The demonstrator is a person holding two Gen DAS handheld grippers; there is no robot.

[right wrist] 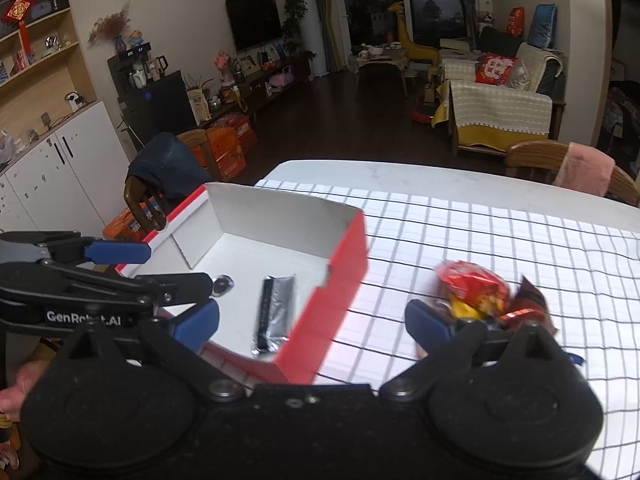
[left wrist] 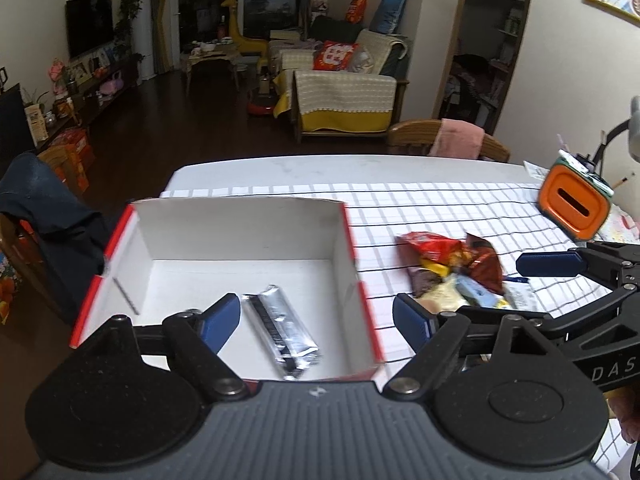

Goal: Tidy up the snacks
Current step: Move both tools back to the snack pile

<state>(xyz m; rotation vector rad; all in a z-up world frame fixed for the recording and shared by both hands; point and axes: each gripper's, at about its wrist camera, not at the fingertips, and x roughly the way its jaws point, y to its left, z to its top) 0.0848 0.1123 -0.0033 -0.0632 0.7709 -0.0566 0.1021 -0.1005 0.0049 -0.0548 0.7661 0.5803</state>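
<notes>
Silver packet [left wrist: 282, 330] is sitting alone in the red-edged box [left wrist: 352, 240], lower centre; snack pile [left wrist: 456, 276] is waiting at right. Left gripper [left wrist: 320, 320] and right gripper [right wrist: 312, 320] are gaping, empty.

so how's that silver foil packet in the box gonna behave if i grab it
The silver foil packet looks slim and flat, so probably light. Its glossy wrapper may slip between the jaws. It lies flat on the floor of the red and white box, so it likely won't roll, though the crimped ends would probably crumple.
</notes>
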